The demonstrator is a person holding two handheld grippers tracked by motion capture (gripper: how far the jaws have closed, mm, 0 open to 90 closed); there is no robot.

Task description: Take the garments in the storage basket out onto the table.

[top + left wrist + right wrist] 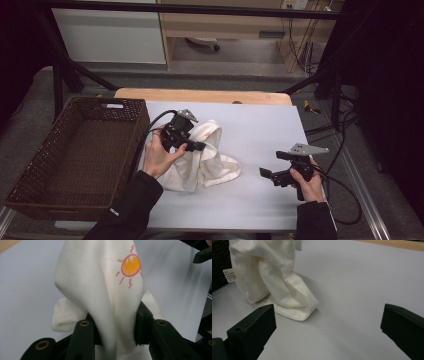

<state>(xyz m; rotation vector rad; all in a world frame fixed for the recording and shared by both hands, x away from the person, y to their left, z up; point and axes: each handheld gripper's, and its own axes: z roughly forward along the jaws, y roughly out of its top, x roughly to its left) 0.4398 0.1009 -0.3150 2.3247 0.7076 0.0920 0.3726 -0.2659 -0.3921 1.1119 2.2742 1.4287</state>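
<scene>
left gripper (117,332) is pinching the white cloth (100,290) and holding it bunched up off the table (260,130); right gripper (327,327) is hanging nearby, jaws spread wide

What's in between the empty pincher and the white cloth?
Nothing. In the right gripper view, bare pale table runs from the open right gripper to the white cloth. The high view shows the same bare gap.

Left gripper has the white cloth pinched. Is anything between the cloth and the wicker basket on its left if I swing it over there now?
Nothing visible blocks it. The white cloth, pinched by the left gripper, sits right beside the wicker basket, whose inside looks bare. Only the basket's near wall must be cleared. The right gripper hangs open, apart from the cloth.
</scene>
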